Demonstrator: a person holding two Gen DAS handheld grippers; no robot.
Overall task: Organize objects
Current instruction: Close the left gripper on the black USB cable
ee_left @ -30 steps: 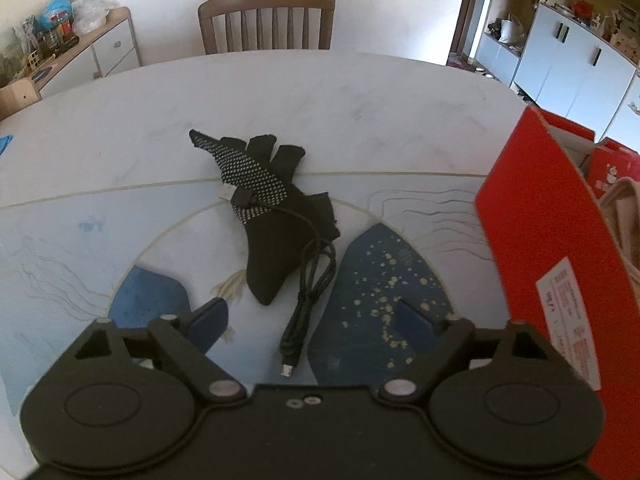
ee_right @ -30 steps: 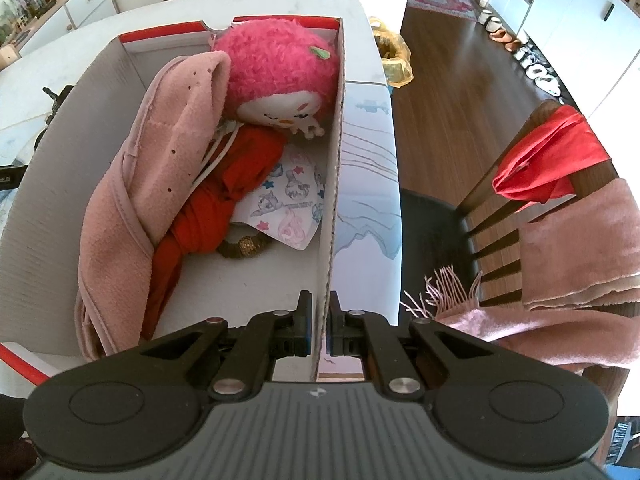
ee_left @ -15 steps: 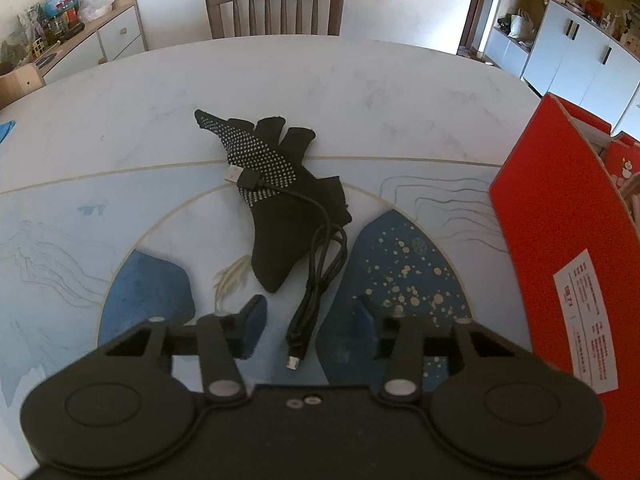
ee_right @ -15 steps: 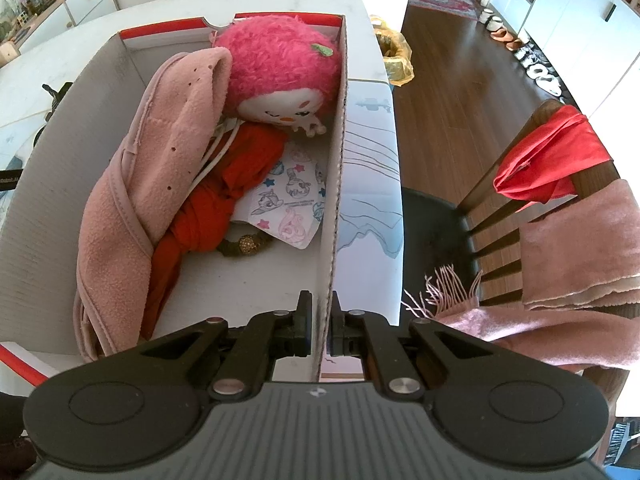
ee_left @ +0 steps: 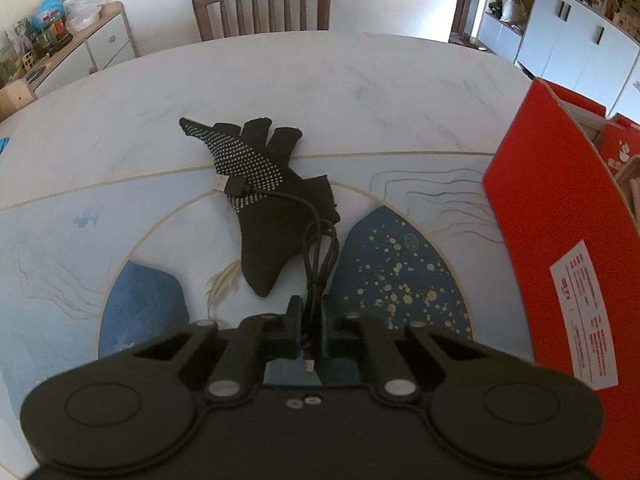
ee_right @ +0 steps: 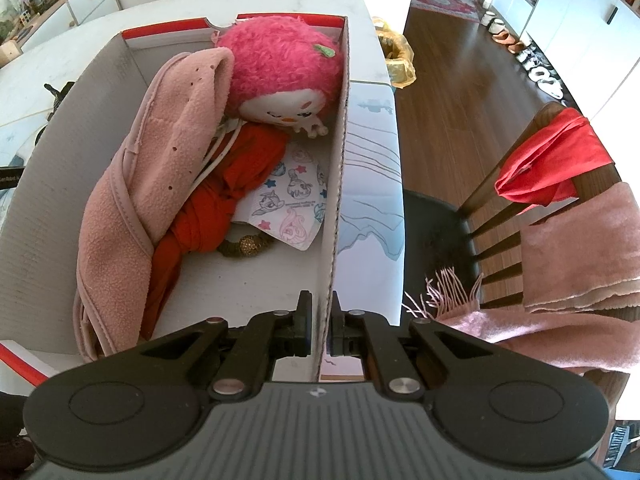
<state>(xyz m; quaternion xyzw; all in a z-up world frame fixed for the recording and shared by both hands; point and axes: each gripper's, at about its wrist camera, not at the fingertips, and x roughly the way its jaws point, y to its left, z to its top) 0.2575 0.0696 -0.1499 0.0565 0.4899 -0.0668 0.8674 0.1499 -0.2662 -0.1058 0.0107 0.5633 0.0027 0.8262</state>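
Observation:
A black USB cable (ee_left: 316,248) lies on the table, partly across a black dotted glove (ee_left: 264,208). My left gripper (ee_left: 310,312) is closing its jaws on the near end of the cable, and the pads press on it. The red outside of a cardboard box (ee_left: 560,200) stands to its right. My right gripper (ee_right: 320,312) is shut on the box's right wall (ee_right: 340,160). Inside the box lie a pink plush toy (ee_right: 280,60), a pink fleece garment (ee_right: 160,160), a red cloth (ee_right: 224,200), a printed paper (ee_right: 292,204) and a small gold trinket (ee_right: 246,246).
A wooden chair (ee_left: 262,4) stands at the table's far side and a low cabinet (ee_left: 80,52) at the back left. Right of the table a chair (ee_right: 500,216) carries a red cloth (ee_right: 552,160) and a pink scarf (ee_right: 580,264). White cupboards (ee_left: 580,52) line the right wall.
My left gripper's jaws went from wide open to shut around the near end of the cable. The right gripper and the box have stayed put.

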